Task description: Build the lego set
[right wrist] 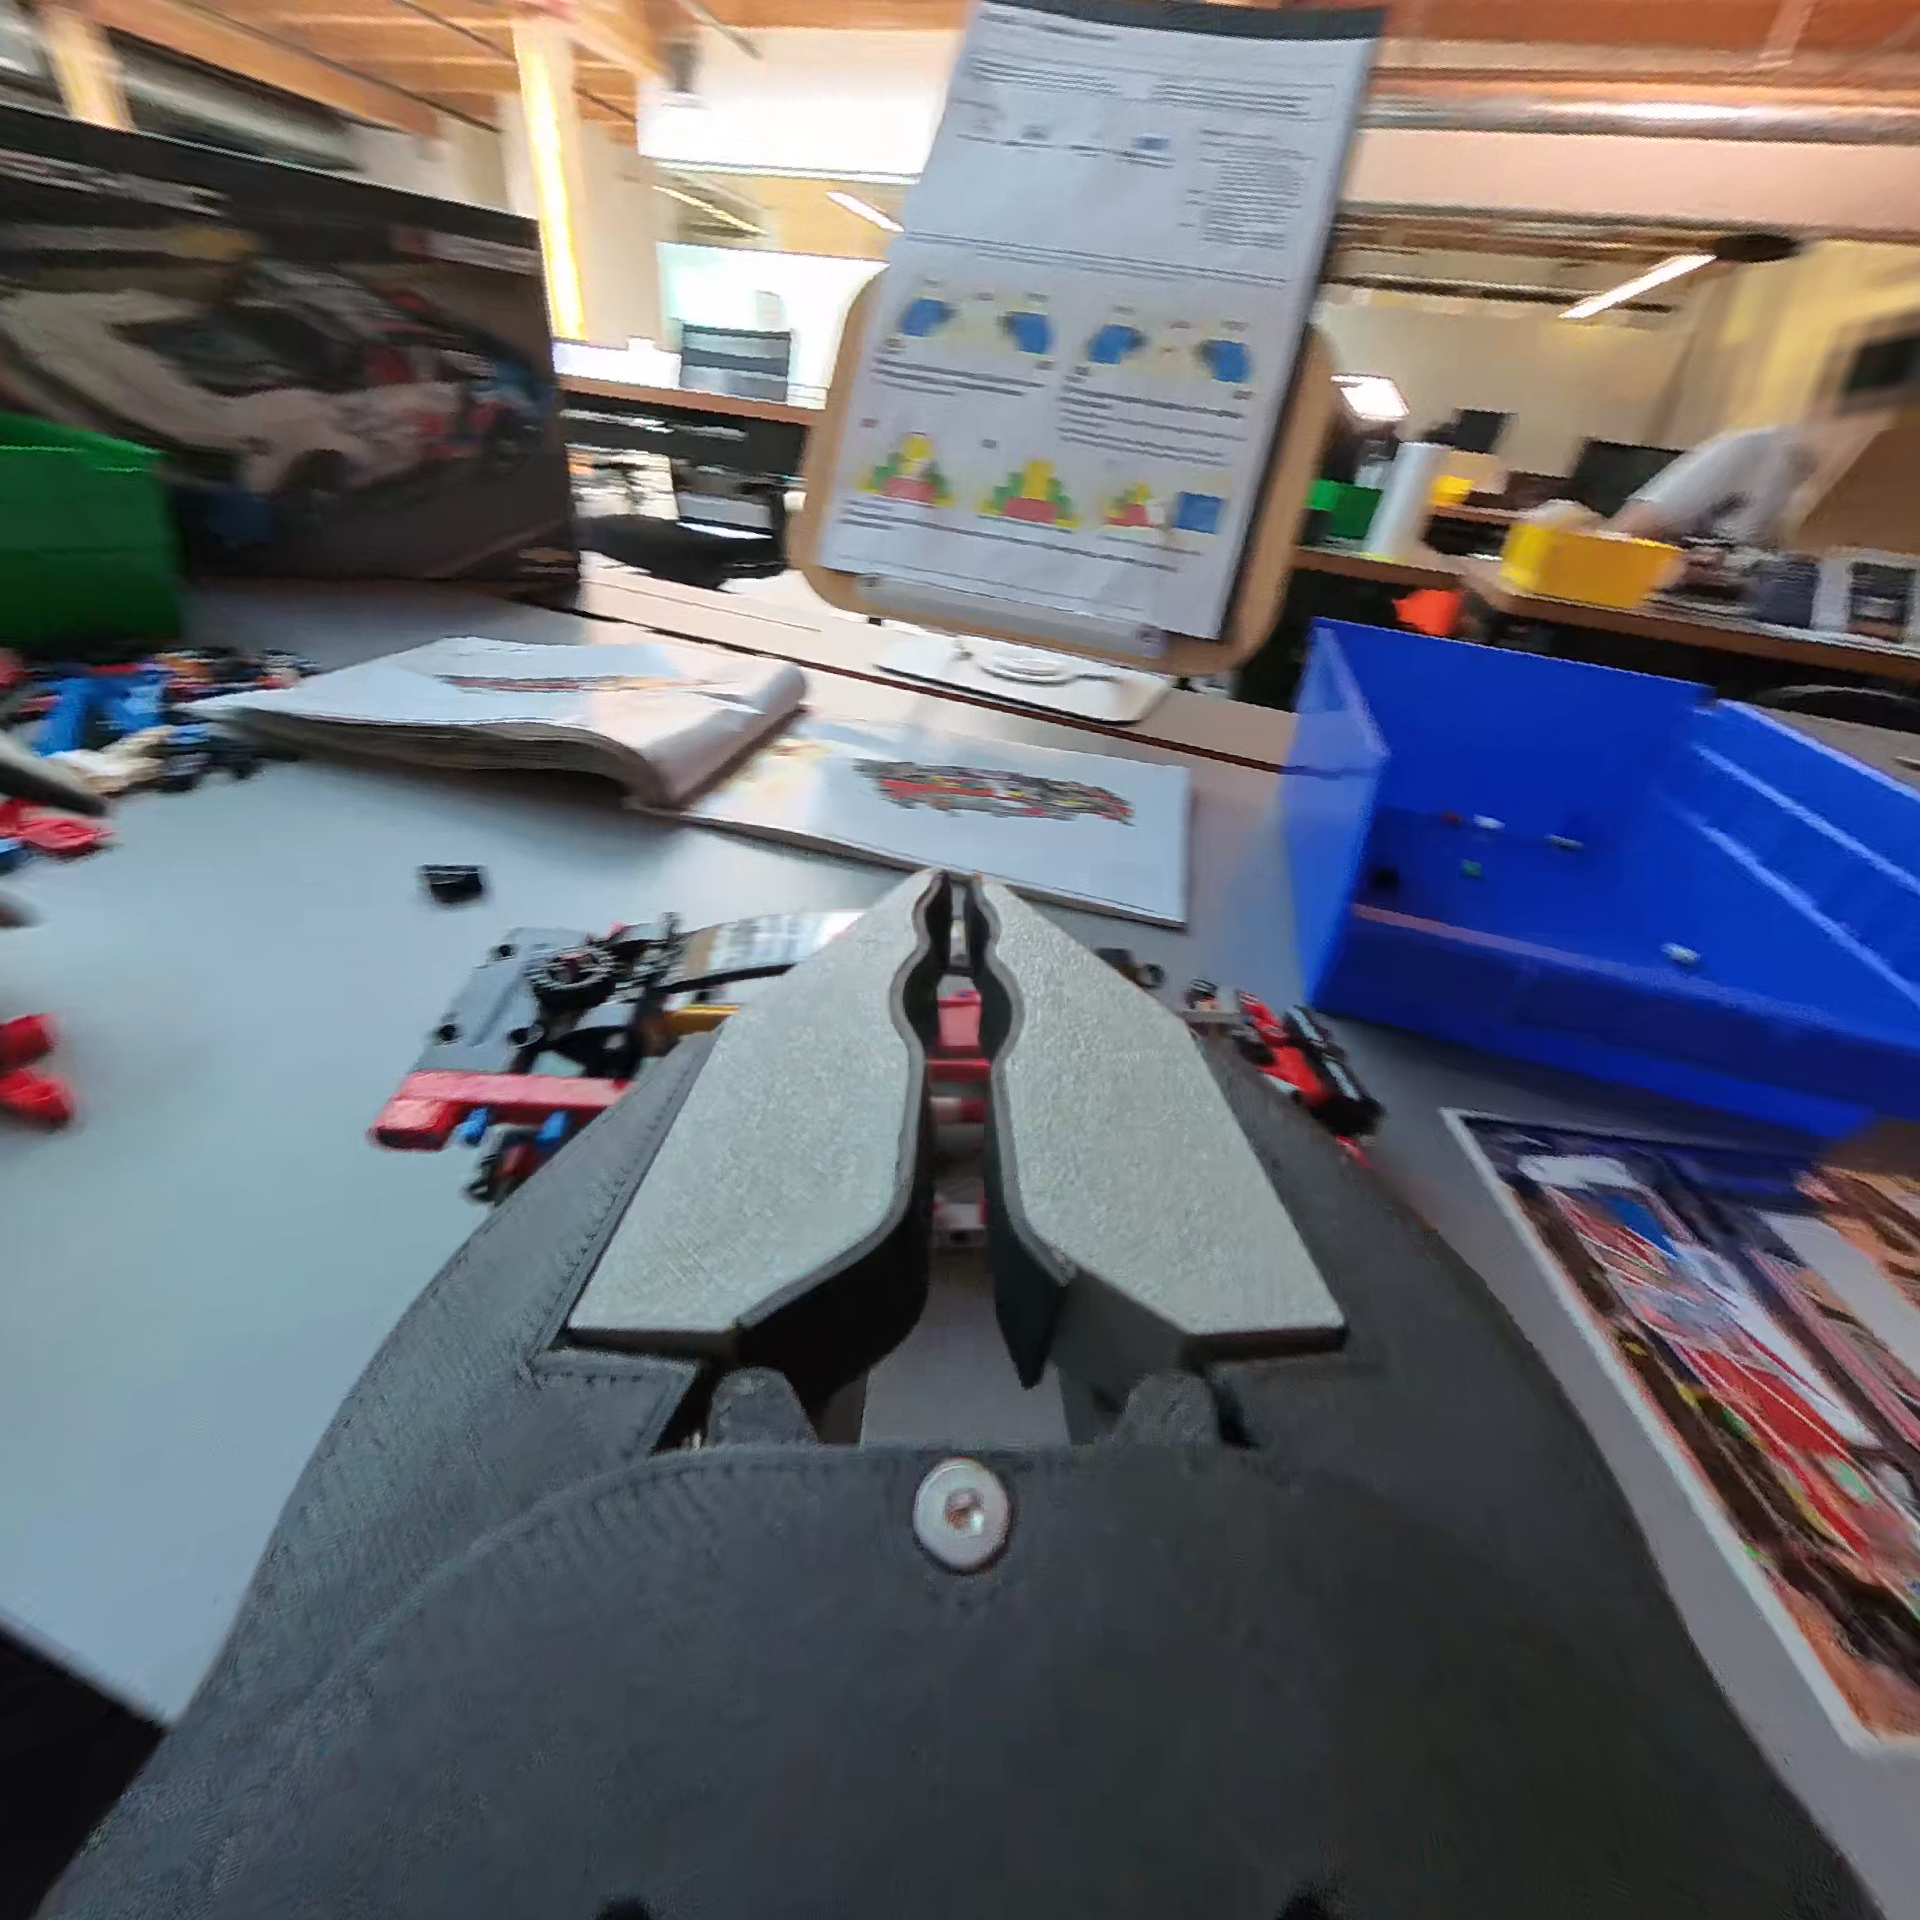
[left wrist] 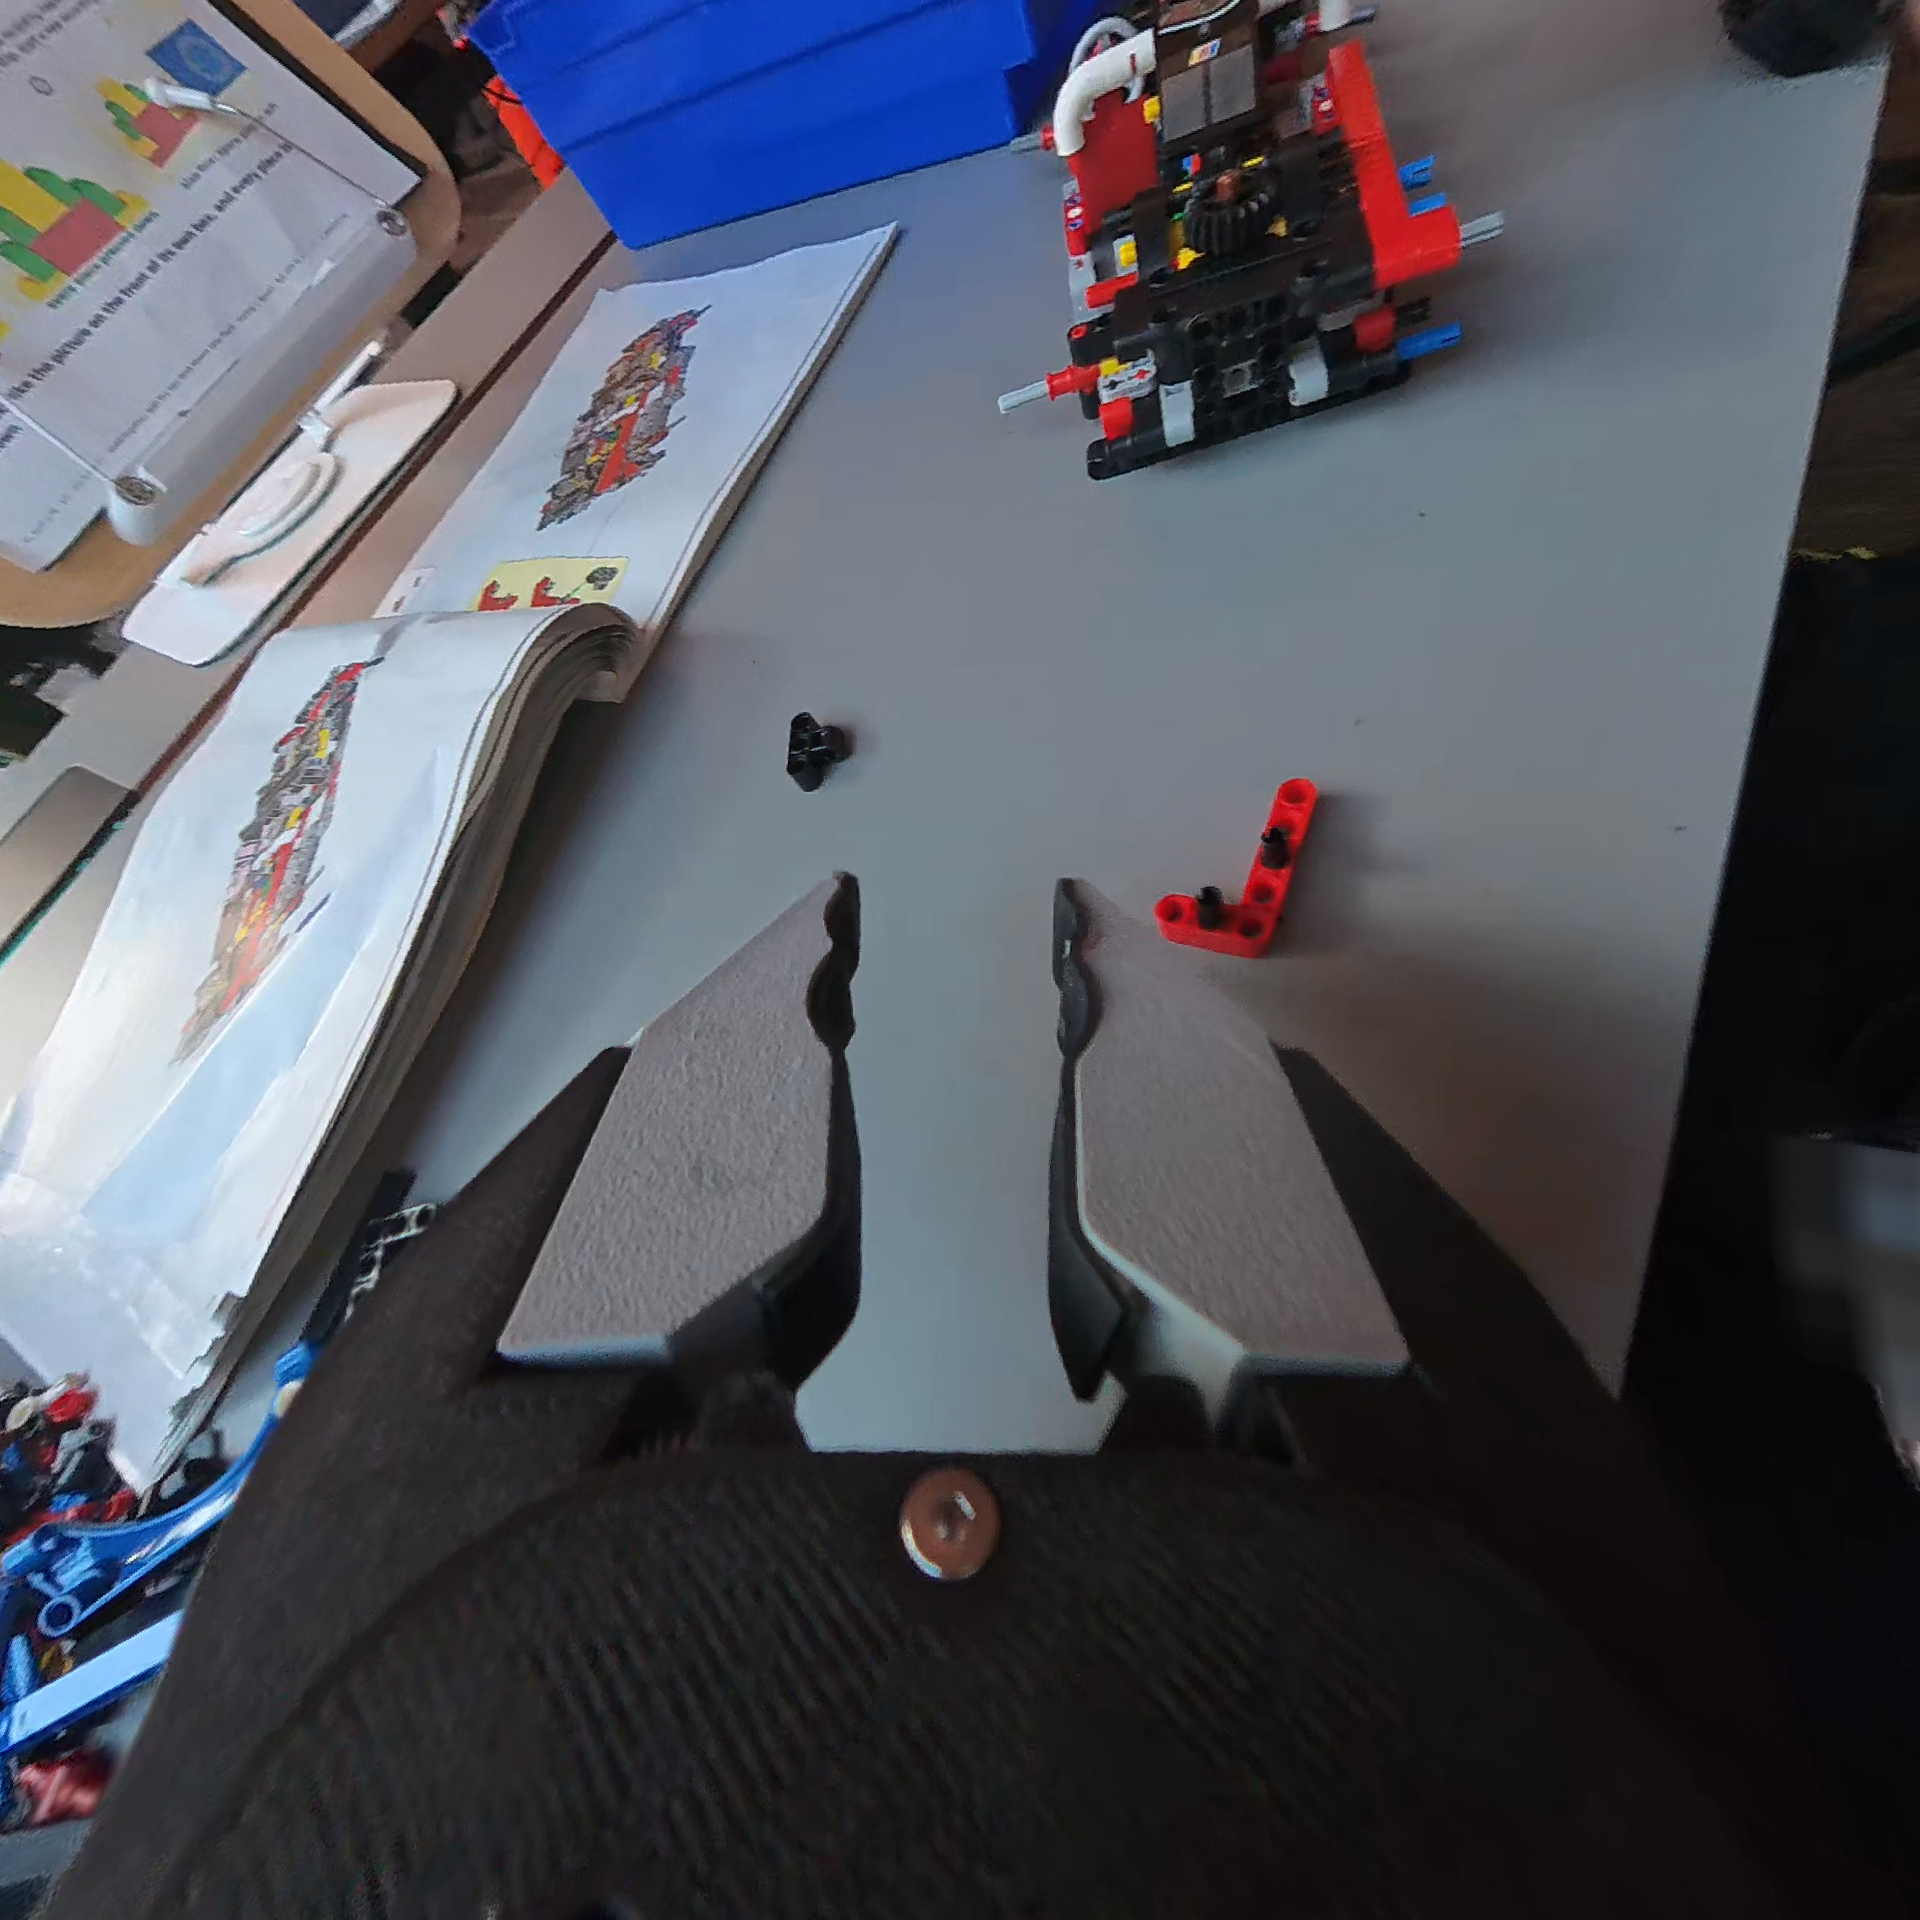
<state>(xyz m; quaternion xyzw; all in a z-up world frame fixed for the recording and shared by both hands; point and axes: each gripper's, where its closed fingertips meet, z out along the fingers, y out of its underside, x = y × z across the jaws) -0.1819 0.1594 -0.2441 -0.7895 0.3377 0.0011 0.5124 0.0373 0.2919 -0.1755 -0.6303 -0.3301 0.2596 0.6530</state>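
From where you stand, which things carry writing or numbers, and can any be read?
Printed sheet on the stand: bears text, not copied here.
Open booklet: pictures only; any print too small.
Brick model: small stickers, too small to read.
Dark box: blurred.
Colourful sheet: blurred.

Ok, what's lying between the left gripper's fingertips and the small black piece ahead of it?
Nothing: in the left wrist view only bare grey table lies between the open left gripper and the small black piece. The red L-shaped beam sits off to the right.
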